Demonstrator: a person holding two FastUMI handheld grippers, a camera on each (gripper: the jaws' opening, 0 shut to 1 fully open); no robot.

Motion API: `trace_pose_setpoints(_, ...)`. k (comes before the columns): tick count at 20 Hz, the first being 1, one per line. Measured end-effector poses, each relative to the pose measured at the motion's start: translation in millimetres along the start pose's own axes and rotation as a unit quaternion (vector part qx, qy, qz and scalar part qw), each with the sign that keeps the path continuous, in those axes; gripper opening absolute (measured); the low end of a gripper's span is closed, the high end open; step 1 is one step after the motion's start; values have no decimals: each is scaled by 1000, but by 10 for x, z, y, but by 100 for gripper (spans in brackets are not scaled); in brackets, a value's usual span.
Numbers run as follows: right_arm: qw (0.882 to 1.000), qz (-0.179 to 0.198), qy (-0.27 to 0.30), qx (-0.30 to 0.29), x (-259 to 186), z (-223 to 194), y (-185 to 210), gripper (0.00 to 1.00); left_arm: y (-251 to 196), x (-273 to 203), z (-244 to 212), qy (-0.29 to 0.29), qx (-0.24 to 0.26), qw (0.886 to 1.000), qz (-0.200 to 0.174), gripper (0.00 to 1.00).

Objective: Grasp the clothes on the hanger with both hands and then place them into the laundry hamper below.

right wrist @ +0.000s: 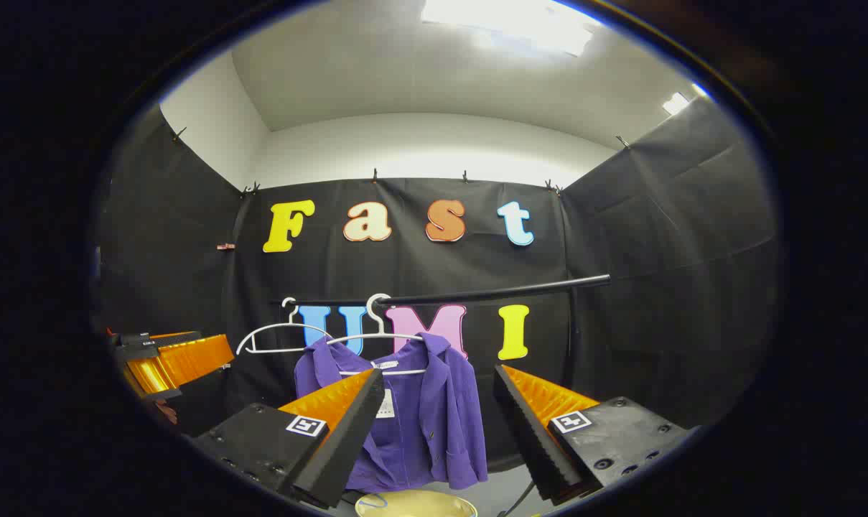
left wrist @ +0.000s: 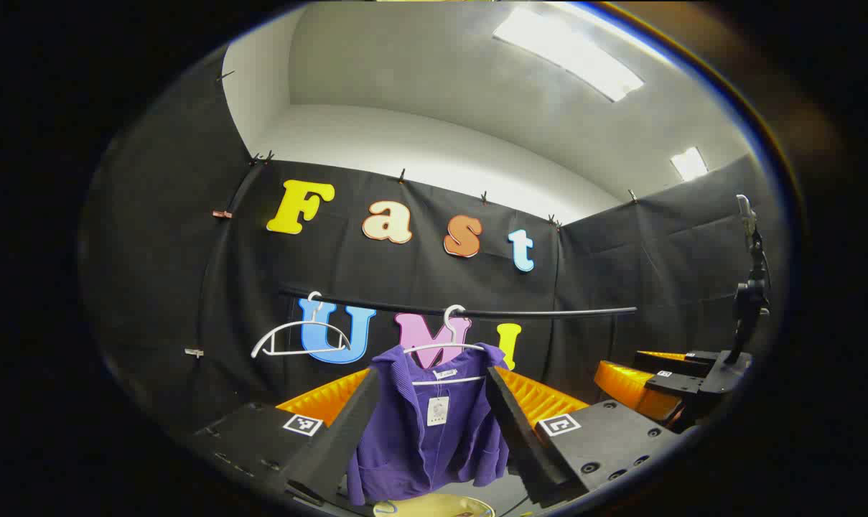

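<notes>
Left gripper (left wrist: 430, 424) spread wide, holding nothing; right gripper (right wrist: 437, 431) likewise agape and empty. Dead ahead at twelve o'clock, well short of contact: purple shirt (left wrist: 426, 431) on a white wire hanger (left wrist: 444, 348) under a black rail (left wrist: 548, 312). Soft, light, ribbed knit, probably limp; best pinched at both shoulders. Yellowish hamper rim (right wrist: 416, 502) at six o'clock.

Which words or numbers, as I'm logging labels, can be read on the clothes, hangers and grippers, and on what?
No text here can be read.
Hang tag on the purple shirt: too small to read.
Neck label on the shirt: blurred.
Square markers on the left gripper and right gripper: black-and-white patterns, no letters.
Hangers: no text seen.
</notes>
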State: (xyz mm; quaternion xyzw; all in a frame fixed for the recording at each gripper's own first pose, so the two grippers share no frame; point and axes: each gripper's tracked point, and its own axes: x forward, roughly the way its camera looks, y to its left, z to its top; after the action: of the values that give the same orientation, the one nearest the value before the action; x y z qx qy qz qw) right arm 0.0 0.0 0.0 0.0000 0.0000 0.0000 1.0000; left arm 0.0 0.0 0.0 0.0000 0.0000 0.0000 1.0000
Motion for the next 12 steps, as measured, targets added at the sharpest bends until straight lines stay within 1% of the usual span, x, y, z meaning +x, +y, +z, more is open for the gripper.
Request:
trace_pose_setpoints(5,1000,-4,2,1,-51,-21,-25,98,-68,1,-59,9,-2,1000,-12,93)
trace_pose_setpoints(11,1000,-17,5,8,-102,-21,-66,98,-54,-68,-34,9,-13,1000,-11,93)
trace_pose_setpoints(12,1000,-19,5,6,-109,-22,-70,93,-45,-79,-22,8,-13,1000,-10,93)
